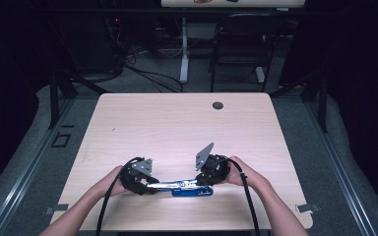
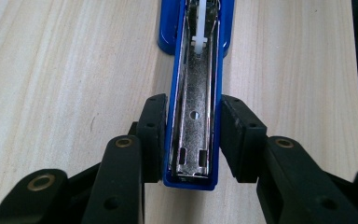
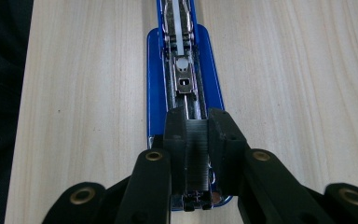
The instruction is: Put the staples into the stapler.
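The opened blue stapler point(image 1: 187, 188) lies near the table's point(image 1: 177, 123) front edge. The left gripper point(image 2: 191, 140) clamps its flipped-back lid, and the right gripper point(image 3: 196, 140) is closed on a strip of staples point(image 3: 196, 154) over the base's channel. The stapler is likely stiff, slick metal and the staples brittle, so grip both by their flat sides.

The light wooden tabletop point(image 1: 142, 123) had 1 dark round grommet point(image 1: 218, 105) near its far edge; behind stood 1 black chair point(image 1: 241, 39).

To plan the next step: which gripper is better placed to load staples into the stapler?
The right gripper: it holds the staple strip over the stapler, which the left gripper clamps.
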### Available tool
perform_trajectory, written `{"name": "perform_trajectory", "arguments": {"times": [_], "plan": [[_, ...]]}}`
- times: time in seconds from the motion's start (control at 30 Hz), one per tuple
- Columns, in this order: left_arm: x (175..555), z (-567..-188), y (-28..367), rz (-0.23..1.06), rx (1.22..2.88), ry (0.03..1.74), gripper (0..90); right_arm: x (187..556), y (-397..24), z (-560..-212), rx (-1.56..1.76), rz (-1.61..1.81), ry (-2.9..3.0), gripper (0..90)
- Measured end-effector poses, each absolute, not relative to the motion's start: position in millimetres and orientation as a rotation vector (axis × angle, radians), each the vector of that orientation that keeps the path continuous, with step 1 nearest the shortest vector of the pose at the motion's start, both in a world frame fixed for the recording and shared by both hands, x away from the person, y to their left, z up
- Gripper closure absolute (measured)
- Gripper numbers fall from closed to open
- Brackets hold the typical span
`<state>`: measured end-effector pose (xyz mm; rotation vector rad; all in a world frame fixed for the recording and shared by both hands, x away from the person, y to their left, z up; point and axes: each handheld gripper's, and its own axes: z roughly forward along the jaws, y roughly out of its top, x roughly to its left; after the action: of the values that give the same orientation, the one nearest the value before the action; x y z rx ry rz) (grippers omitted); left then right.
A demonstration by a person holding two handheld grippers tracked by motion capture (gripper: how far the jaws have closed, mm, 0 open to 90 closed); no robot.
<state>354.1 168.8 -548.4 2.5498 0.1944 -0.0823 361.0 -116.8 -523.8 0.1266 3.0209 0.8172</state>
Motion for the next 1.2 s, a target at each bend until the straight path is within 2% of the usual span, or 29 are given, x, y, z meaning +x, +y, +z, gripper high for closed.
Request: {"name": "perform_trajectory", "arguments": {"times": [0.17, 0.23, 0.43, 0.97, 1.2], "plan": [[353.1, -548.4, 168.8, -0.069, 2.548, 0.201, 63.4, 358.2, -115.5, -523.5, 0.080, 0.763, 3.017, 77.5], [353.3, -548.4, 168.8, -0.072, 2.549, 0.201, 63.4, 358.0, -115.7, -523.6, 0.081, 0.741, 3.024, 72.0], [353.1, -548.2, 169.0, -0.062, 2.553, 0.201, 63.4, 361.9, -121.4, -520.6, 0.123, 0.810, 3.034, 70.1], [353.0, -548.6, 168.9, -0.063, 2.544, 0.193, 63.2, 358.7, -95.2, -525.8, 0.317, 0.738, 2.971, 74.5], [353.7, -546.9, 169.0, -0.077, 2.556, 0.179, 63.1, 361.0, -102.3, -527.3, 0.362, 0.705, 2.971, 73.7]]}}
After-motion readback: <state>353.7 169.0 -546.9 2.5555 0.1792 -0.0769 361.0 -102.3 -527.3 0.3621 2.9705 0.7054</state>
